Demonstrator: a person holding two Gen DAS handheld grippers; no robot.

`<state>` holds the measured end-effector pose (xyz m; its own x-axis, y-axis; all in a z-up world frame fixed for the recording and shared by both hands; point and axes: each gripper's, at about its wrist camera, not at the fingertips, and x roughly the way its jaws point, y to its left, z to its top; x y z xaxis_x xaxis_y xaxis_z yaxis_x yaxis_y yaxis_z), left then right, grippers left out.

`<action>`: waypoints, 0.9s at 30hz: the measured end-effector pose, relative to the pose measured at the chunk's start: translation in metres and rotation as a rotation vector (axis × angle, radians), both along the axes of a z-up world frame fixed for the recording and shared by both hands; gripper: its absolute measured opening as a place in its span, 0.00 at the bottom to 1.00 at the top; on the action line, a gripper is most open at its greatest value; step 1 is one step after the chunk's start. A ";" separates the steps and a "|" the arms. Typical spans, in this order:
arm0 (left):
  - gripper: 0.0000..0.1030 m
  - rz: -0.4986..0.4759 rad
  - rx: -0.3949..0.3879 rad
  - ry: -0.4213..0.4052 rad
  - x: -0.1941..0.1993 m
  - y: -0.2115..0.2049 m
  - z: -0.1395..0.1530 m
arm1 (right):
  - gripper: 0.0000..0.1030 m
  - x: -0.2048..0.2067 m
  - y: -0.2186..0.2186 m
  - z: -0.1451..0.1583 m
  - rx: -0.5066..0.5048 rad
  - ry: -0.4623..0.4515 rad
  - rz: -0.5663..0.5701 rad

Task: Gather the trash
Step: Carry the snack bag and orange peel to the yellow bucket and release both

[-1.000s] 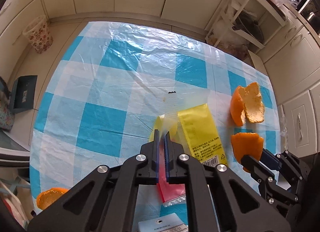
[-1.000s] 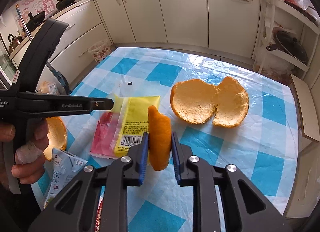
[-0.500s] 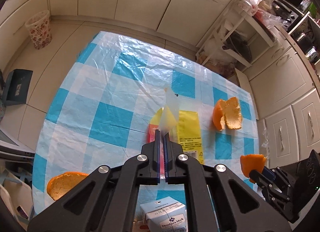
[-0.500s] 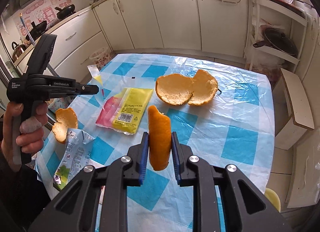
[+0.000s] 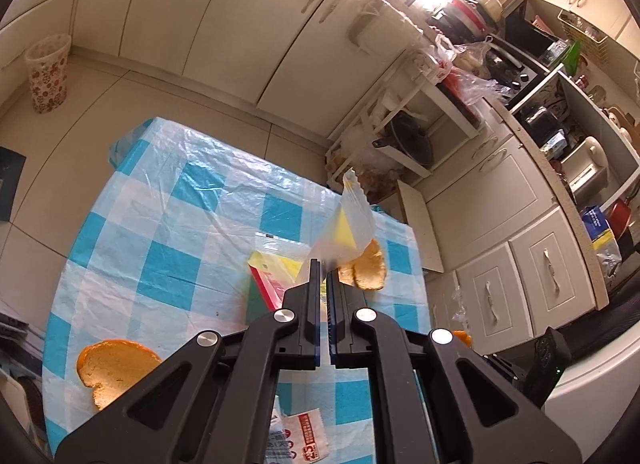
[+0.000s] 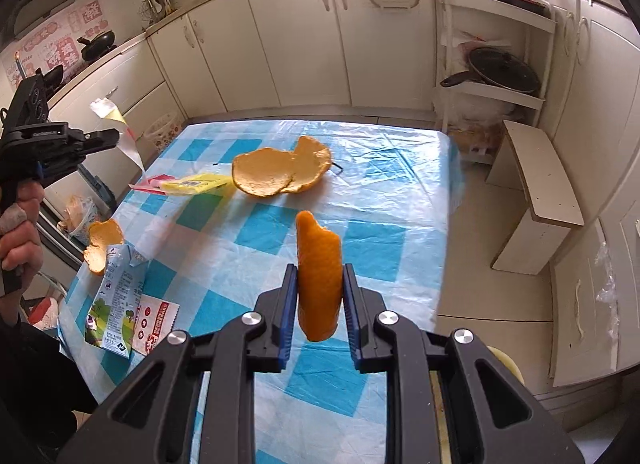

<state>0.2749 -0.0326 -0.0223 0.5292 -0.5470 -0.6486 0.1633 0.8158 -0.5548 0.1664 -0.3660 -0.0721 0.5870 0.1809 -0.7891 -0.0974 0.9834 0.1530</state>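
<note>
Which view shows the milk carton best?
Right wrist: the milk carton lies flattened at the table's left edge, fully visible. In the left wrist view the left gripper hides nearly all of it.

Your left gripper (image 5: 324, 272) covers the lower end of the clear wrapper (image 5: 348, 224), which is motion-blurred, so its print is unreadable. The yellow packet (image 5: 276, 260) and red packet (image 5: 266, 288) run under the fingers; their full outlines are lost. The large orange peel (image 5: 370, 268) shows only partly beside the wrapper. In the right wrist view, the bottom of the peel strip (image 6: 320, 276) hangs below the pads. A pale yellow object (image 6: 504, 358) peeks behind the right finger, possibly a bin rim. The milk carton (image 6: 116, 296) text is too small to read.
</note>
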 end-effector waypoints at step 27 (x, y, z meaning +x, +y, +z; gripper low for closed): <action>0.03 -0.311 -0.132 -0.145 -0.138 -0.144 0.091 | 0.54 -0.061 -0.107 -0.046 -0.209 0.296 -0.218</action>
